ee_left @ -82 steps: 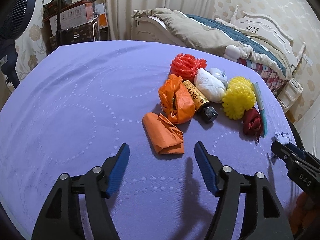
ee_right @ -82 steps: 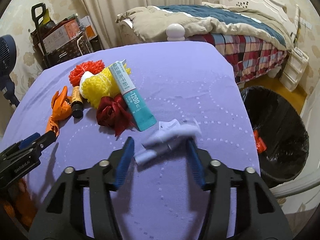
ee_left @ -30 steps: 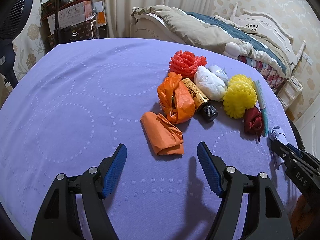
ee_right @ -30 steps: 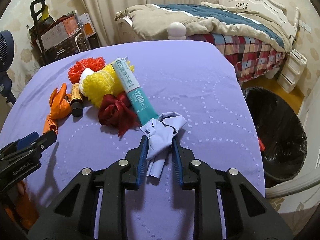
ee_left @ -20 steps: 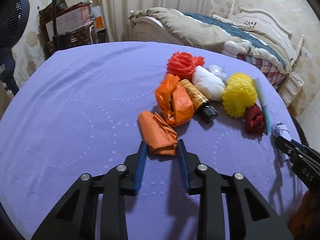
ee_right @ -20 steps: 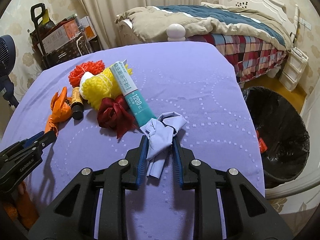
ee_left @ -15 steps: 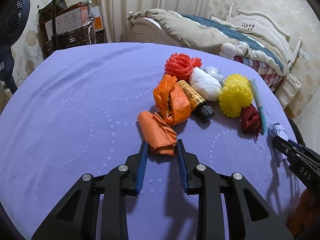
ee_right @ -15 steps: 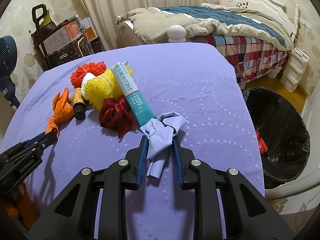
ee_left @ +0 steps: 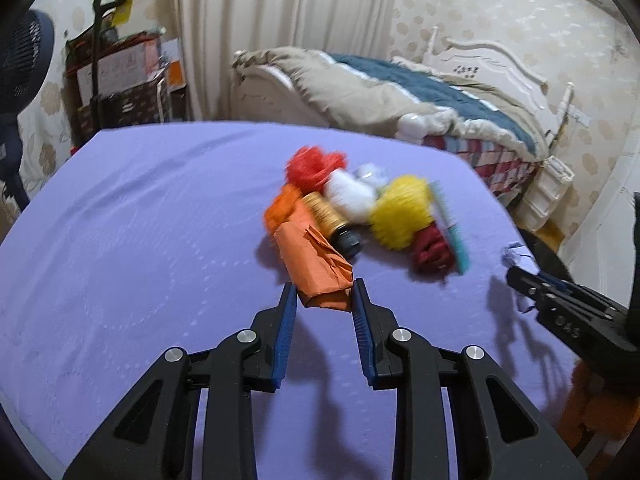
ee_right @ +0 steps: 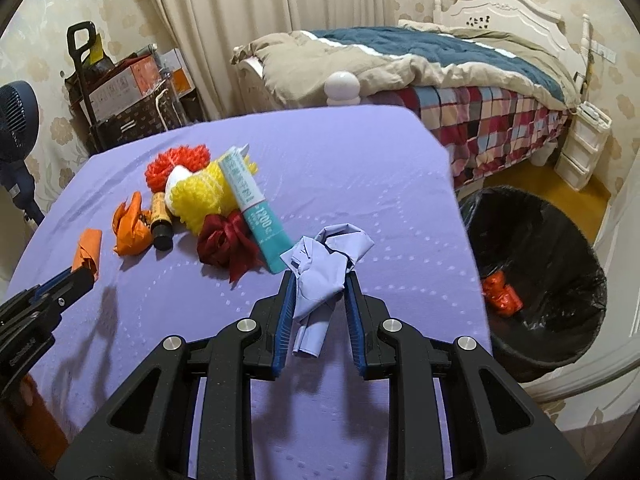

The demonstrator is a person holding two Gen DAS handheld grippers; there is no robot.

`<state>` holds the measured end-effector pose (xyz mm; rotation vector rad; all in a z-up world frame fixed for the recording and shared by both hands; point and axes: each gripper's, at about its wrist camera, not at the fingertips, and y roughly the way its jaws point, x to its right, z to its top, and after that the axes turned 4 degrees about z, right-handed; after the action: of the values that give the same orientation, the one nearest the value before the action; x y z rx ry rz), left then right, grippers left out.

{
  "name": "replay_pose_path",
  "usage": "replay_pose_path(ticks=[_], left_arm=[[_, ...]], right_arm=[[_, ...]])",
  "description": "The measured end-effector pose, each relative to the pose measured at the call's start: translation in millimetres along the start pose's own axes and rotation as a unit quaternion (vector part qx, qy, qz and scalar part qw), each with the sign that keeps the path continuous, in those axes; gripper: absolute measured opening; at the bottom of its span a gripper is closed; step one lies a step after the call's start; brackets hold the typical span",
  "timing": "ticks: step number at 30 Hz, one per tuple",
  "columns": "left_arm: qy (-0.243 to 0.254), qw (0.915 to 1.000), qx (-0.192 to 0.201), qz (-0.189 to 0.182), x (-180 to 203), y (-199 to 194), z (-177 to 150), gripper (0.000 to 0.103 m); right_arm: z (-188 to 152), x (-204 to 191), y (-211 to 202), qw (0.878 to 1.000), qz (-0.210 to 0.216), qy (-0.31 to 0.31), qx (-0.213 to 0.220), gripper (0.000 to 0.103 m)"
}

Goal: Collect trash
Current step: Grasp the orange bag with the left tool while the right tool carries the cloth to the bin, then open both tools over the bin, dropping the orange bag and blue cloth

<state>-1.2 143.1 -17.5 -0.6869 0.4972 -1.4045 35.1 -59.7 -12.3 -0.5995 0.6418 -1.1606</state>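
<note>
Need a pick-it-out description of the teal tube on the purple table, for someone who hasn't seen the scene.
On the purple tablecloth, find the cluster of trash left of centre. The teal tube lies slanted across it, its pale end resting on the yellow mesh ball and its teal end beside the dark red bow. It is the only long, straight item with printed white lettering.

Each camera sits on its own gripper and looks forward and downward along the two fingers, close above the purple table (ee_left: 140, 220). The left wrist view faces across the table toward the bed (ee_left: 400, 96), with the right gripper (ee_left: 516, 278) at its right edge. The right wrist view faces the same way from farther right, taking in the black bin (ee_right: 560, 344) and the left gripper (ee_right: 82, 276) at its left edge. Both views share the pile of items (ee_right: 208, 196), bed and curtain (ee_right: 240, 20).
</note>
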Motion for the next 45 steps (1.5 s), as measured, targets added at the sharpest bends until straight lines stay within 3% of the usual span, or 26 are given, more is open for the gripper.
replay_pose_path(ticks=[9, 20, 37, 45], left_arm=[[0.044, 0.9978, 0.014, -0.048, 58.4, 7.8, 18.9, 0.029], [0.107, 0.9878, 0.009, -0.113, 161.0, 40.6, 38.7, 0.029], [0.184, 0.9725, -0.017, -0.142, 276.3, 90.3, 46.1, 0.030], [0.207, 0.9684, -0.017, -0.138, 302.7, 101.0, 46.4, 0.031]], right_arm=[[11.6, 40.6, -22.2, 0.999, -0.038, 0.016, 0.029, 0.024], [17.7, 128.9, -25.2, 0.993, -0.105, 0.055, 0.030, 0.024], [17.5, 219.9, -10.6, 0.985, -0.140, 0.102, 0.017, 0.024], [14.9, 242.6, -5.2, 0.982, -0.140, 0.126, 0.015, 0.024]])
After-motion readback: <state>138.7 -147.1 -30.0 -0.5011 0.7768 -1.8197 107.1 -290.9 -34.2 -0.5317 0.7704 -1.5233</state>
